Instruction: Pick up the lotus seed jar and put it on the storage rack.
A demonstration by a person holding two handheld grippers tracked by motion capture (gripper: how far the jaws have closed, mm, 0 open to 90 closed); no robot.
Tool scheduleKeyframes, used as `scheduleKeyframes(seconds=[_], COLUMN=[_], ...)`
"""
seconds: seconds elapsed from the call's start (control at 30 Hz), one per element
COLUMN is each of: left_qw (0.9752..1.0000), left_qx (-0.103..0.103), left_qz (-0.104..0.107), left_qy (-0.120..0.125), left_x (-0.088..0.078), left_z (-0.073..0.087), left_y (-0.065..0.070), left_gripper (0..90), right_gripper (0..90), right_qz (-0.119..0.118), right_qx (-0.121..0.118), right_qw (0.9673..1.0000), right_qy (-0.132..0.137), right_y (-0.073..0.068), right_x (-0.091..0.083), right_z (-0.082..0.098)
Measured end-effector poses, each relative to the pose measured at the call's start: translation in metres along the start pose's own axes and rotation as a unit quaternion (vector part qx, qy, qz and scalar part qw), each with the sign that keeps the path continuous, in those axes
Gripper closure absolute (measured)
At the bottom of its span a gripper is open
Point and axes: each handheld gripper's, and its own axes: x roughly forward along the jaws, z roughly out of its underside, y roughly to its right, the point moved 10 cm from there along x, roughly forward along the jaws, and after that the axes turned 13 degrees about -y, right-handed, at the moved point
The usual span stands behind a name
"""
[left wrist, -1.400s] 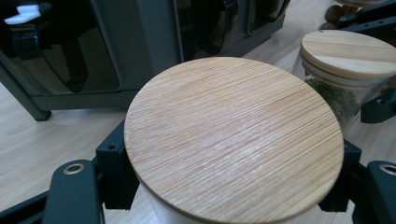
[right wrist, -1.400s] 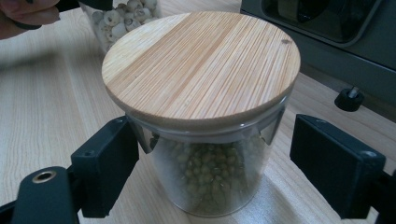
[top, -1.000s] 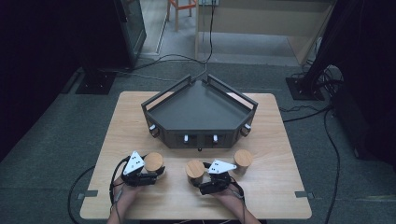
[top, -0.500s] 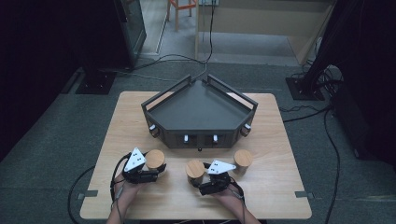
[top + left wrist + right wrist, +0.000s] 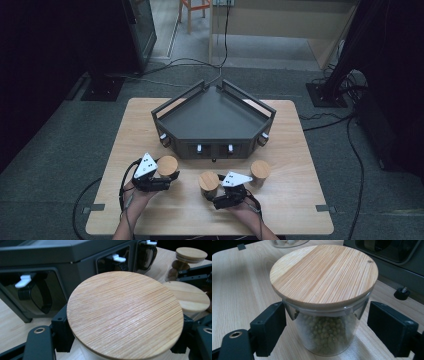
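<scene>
No label, brand or writing can be read on any jar or on the dark tray.

The left tongs [image 5: 169, 181], at lower left of the high view, are clamped on the left jar [image 5: 167, 166]; in the left gripper view its wooden lid [image 5: 125, 315] fills the centre with the black pads tight against the glass below it.

The right tongs [image 5: 216, 196], at lower centre of the high view, stand apart around the middle jar [image 5: 208, 182]. In the right gripper view that glass jar of green peas [image 5: 324, 337] sits between the pads with gaps on both sides.

A third jar [image 5: 260, 172] stands on the bench [image 5: 300, 210] to the right, near the dark tray [image 5: 215, 120].
</scene>
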Motion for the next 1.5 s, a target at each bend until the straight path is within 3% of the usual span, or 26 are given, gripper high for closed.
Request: scheduleKeyframes(seconds=[0.6, 0.93, 1.5], left_qw=[0.9999, 1.0000, 0.9998], left_qx=[0.012, 0.005, 0.020], left_qz=[0.000, 0.001, 0.002], left_qy=[-0.002, 0.003, 0.008], left_x=[-0.002, -0.005, -0.010], left_z=[-0.023, -0.033, -0.060], left_y=[-0.001, -0.006, -0.012], left_gripper=[25.5, 25.5, 25.5], right_gripper=[15.4, 15.4, 15.4], right_qz=[-0.002, -0.001, -0.001], right_qx=[-0.001, -0.002, -0.001], right_qw=[1.0000, 1.0000, 1.0000], right_qy=[-0.001, -0.001, -0.002], right_y=[0.000, 0.000, 0.000], right_x=[0.000, 0.000, 0.000], right_z=[0.000, 0.000, 0.000])
